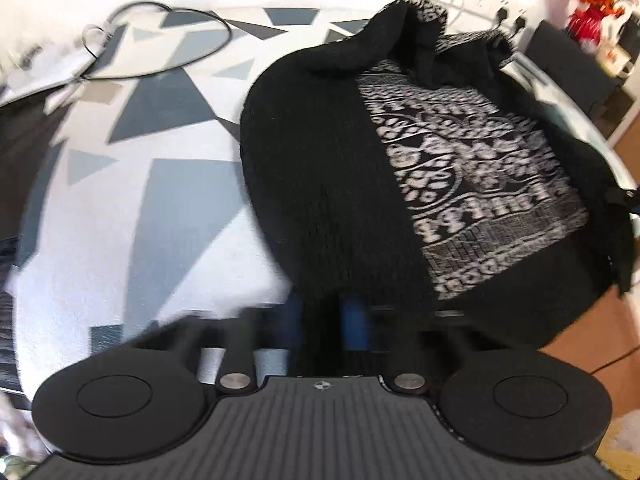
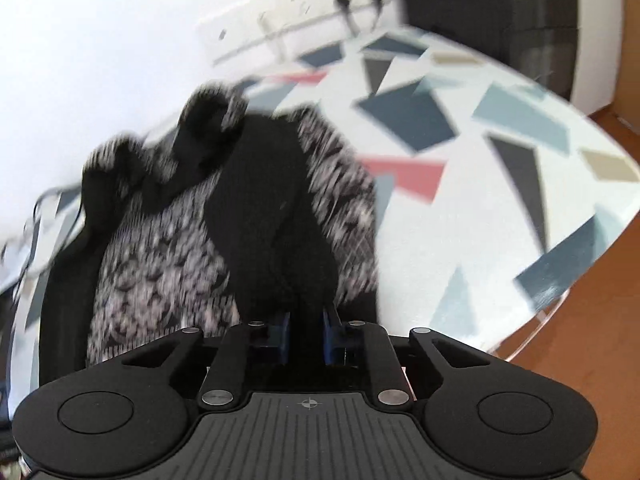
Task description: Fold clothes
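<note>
Black knit filled the middle of both views: a sweater with a white-and-black patterned panel lay bunched on the table, right of centre in the left wrist view and lower left in the right wrist view. At the lower centre of the left wrist view, the left gripper had its blue-padded fingers close together with the dark hem lying over them, though blur kept me from telling whether it truly pinched the cloth. At the lower centre of the right wrist view, the right gripper looked clamped on a black fold of the sweater that rose between its pads. Judging from that, loose knit could slide out of either grip, or one layer could lift alone and drag the pile askew; the garment's right edge also sat close to the table rim in the left wrist view and could spill over. A tablecloth of grey, blue and red shards covered the rounded table. A black cable looped at upper left; wall sockets and a dark cabinet stood at upper right, above a brown floor.
</note>
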`<state>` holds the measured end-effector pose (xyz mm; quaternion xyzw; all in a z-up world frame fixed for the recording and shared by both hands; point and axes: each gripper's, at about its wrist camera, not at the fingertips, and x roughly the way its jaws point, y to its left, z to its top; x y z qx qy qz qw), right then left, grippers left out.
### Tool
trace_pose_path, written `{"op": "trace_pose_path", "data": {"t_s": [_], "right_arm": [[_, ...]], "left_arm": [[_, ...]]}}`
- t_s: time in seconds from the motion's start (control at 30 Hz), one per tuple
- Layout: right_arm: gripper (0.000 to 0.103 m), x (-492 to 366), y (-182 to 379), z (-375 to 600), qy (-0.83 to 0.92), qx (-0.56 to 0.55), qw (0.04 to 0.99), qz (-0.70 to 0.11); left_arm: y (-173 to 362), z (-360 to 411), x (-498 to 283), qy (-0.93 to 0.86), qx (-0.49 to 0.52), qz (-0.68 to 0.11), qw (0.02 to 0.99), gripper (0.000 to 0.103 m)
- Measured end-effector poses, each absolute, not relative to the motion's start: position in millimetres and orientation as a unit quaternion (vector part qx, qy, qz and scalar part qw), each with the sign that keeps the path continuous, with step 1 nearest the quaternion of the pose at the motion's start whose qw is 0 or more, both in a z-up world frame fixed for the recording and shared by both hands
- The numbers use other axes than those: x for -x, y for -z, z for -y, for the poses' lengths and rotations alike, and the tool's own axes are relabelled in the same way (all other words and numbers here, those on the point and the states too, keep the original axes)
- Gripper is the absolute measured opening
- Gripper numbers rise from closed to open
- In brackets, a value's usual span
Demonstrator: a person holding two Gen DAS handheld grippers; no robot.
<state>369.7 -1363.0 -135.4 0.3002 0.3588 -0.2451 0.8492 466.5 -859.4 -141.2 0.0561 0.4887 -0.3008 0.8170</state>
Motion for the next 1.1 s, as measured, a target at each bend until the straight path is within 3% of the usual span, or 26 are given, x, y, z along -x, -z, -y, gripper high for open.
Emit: {"op": "trace_pose_path", "data": {"t_s": [0.4,0.6,0.77,1.1], "right_arm": [[0.014,-367,52,1417,0.261,-0.364,0.873,-0.191],[0.014,-400,36,1417,0.209,-0.331,0.895,-0.214],[0.015,-450,42,1402,0.110,-0.327,0.905,-0.250],[0.015,-529,114,1365,0.010,-0.248,0.874,-0.419]], "left_arm": [[76,840,-475,0.312,0.017,-0.398,0.863,0.010],[12,832,-494,0.293,0.054,-0.295,0.908,0.010],[-11,840,-512,0.262,0.088,-0.255,0.927,0.010],[44,920,-542,0.296,0.055,-0.364,0.881,0.011]]}}
